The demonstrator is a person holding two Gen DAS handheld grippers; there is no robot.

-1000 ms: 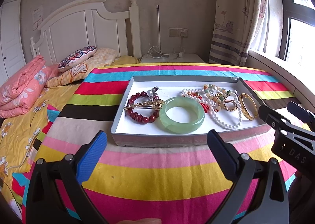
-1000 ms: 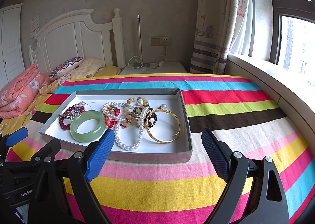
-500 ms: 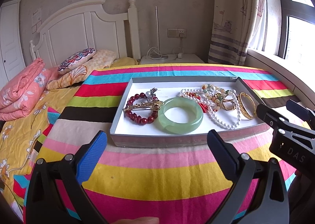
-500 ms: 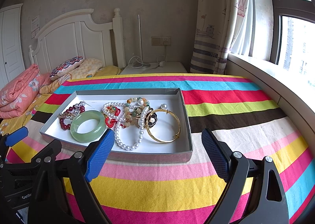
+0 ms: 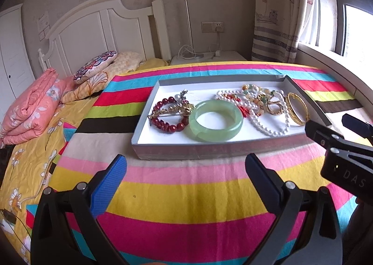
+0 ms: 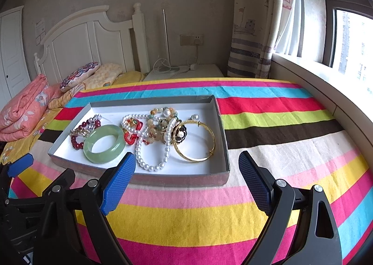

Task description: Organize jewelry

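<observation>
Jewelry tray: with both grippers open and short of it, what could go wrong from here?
1. The pearl strand lies tangled with the red cord piece and mixed beads; lifting one may drag the others.
2. The jade bangle looks smooth and may slip from a hand-held gripper.
3. The shallow tray may slide on the striped cloth.

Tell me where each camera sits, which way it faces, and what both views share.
Left wrist: on the left gripper, looking forward at the tray; its open fingers show, and the right gripper at right.
Right wrist: on the right gripper, facing the tray's right part; open fingers, left gripper at left.
Shared: tray, green bangle, pearl strand, gold bangle.
</observation>
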